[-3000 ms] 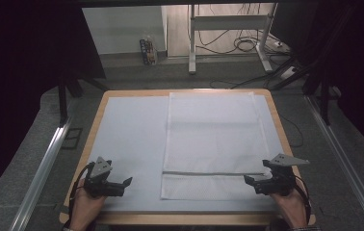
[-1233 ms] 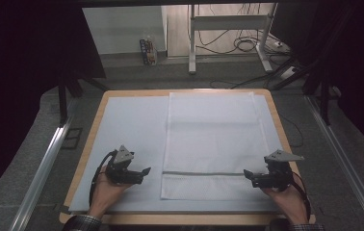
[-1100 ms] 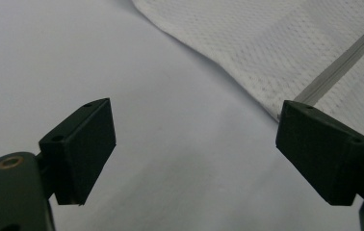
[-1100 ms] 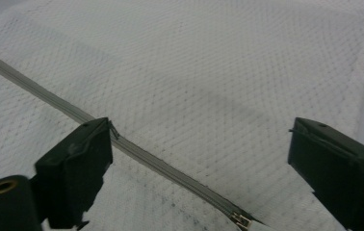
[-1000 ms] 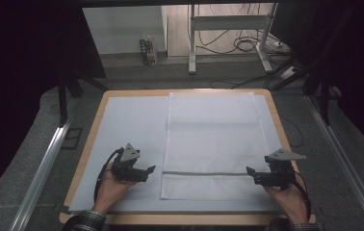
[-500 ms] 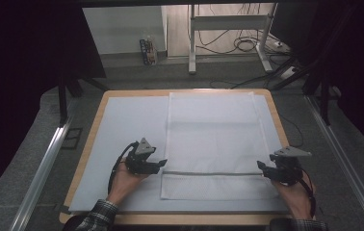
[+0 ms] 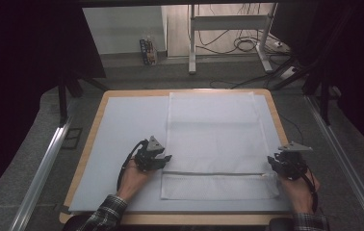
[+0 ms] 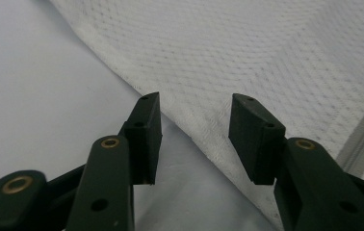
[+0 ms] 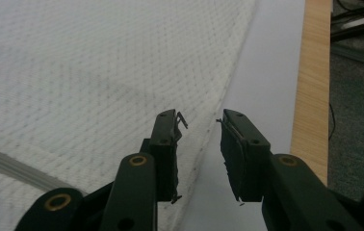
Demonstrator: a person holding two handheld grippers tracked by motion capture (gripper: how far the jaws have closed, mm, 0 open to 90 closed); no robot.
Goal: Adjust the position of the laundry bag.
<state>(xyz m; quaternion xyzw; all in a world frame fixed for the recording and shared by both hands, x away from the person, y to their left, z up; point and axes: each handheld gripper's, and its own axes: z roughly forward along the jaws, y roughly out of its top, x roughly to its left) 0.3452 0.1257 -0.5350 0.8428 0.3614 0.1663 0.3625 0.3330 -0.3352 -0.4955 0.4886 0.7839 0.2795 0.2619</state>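
A white mesh laundry bag (image 7: 214,139) lies flat on the pale sheet covering the table (image 7: 122,125), with a grey zipper line (image 7: 214,173) across its near part. My left gripper (image 7: 166,159) is open at the bag's left edge (image 8: 180,122), its jaws straddling the hem just above the cloth. My right gripper (image 7: 270,166) is open at the bag's right edge (image 9: 209,120), near the zipper's end. The zipper (image 9: 11,168) runs off to the left in the right gripper view, and the zipper (image 8: 363,139) crosses the right side of the left gripper view.
The wooden table rim (image 7: 276,115) borders the sheet; the rim (image 9: 312,86) lies just right of my right gripper. Metal rails (image 7: 40,168) flank the table. A desk frame and cables (image 7: 228,43) stand beyond the far edge.
My left gripper has moved right from the table's near-left corner to the bag's left edge. My right gripper shifted slightly right and forward to the bag's right edge.
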